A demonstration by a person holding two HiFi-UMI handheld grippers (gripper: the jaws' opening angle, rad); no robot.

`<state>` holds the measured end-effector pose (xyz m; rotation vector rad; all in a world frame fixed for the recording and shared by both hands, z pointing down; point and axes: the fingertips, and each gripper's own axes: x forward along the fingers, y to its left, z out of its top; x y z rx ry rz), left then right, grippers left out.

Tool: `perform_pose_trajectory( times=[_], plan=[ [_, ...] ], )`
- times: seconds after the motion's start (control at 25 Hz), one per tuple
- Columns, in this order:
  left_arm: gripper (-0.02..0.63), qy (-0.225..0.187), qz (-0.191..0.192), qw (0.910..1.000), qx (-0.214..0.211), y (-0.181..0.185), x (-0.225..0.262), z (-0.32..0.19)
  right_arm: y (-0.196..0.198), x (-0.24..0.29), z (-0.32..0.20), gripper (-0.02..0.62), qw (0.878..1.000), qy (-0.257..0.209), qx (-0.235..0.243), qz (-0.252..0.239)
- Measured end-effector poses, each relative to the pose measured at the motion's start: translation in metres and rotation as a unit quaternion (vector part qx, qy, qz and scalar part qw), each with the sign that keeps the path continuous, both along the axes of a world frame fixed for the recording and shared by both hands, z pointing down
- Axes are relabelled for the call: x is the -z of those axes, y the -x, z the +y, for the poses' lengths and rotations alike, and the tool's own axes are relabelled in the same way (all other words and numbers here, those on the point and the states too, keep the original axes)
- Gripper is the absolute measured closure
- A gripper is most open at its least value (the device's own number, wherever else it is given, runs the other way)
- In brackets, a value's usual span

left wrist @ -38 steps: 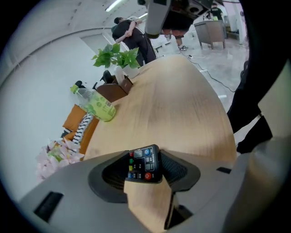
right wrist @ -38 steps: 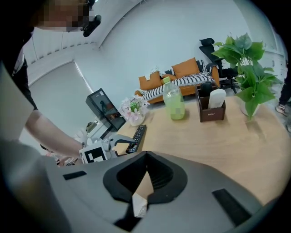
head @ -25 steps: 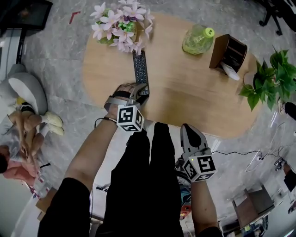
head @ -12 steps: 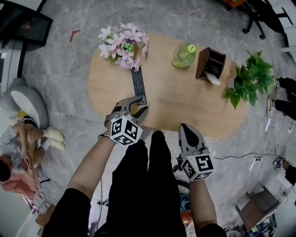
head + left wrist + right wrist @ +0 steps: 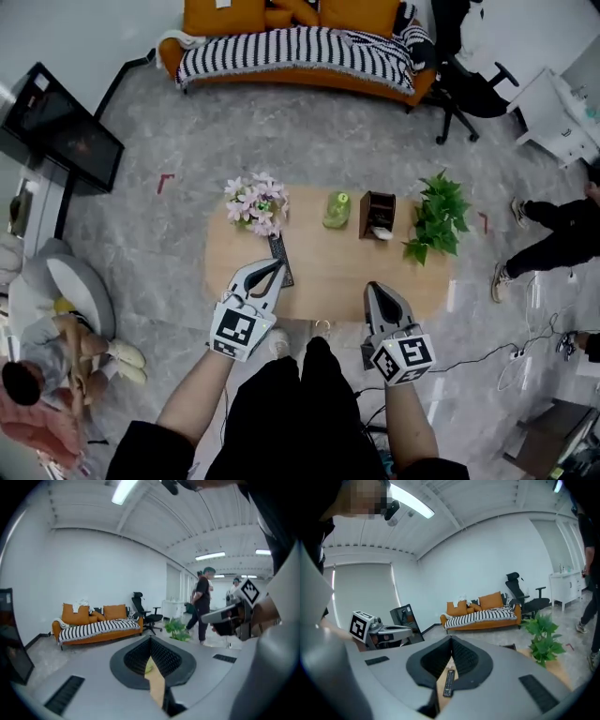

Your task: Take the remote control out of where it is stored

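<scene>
Table (image 5: 347,272) | remote control (image 5: 448,682) flat | left gripper (image 5: 275,267) jaws just closed, empty, above it

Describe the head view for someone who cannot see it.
Seen from above, a person holds up two grippers, the left gripper just closed on nothing and the right gripper shut and empty, above a wooden table. The remote control lies loose on it beside pink flowers, with a green bottle and a potted plant.

Black remote control (image 5: 448,682), orange sofa (image 5: 239,16), black-and-white striped blanket (image 5: 291,52).
</scene>
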<state>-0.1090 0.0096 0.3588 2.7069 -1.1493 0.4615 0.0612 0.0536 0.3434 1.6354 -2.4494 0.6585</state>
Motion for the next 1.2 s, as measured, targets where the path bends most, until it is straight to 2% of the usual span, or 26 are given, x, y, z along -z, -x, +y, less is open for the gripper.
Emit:
perform_pose_trajectory(
  times=[0.2,0.4,0.72,0.84,0.96,1.2],
  plan=[
    [0.600,-0.018,0.072,0.9967,0.031,0.020,0.084,0.007,-0.001,0.055,0.002,0.589,0.999,-0.044,-0.013,-0.004],
    [0.600,-0.040,0.091,0.9941,0.044,0.033,0.114,0.012,-0.001,0.071,0.000,0.589,0.998,-0.058,-0.020,-0.006],
    [0.600,-0.025,0.093,0.9948,0.032,0.038,0.095,0.022,0.007,0.064,0.011,0.589,0.998,-0.061,-0.025,0.002],
    [0.600,-0.017,0.100,0.9946,0.023,0.025,0.091,0.024,-0.004,0.059,0.016,0.589,0.998,-0.053,-0.031,0.015],
    [0.600,-0.013,0.087,0.9961,0.011,0.012,0.082,0.023,-0.019,0.046,0.015,0.589,0.998,-0.039,-0.043,0.019],
    [0.598,0.021,0.068,0.9974,0.004,-0.021,0.044,0.009,-0.056,0.004,-0.015,0.588,0.995,-0.015,-0.039,0.089]
  ],
)
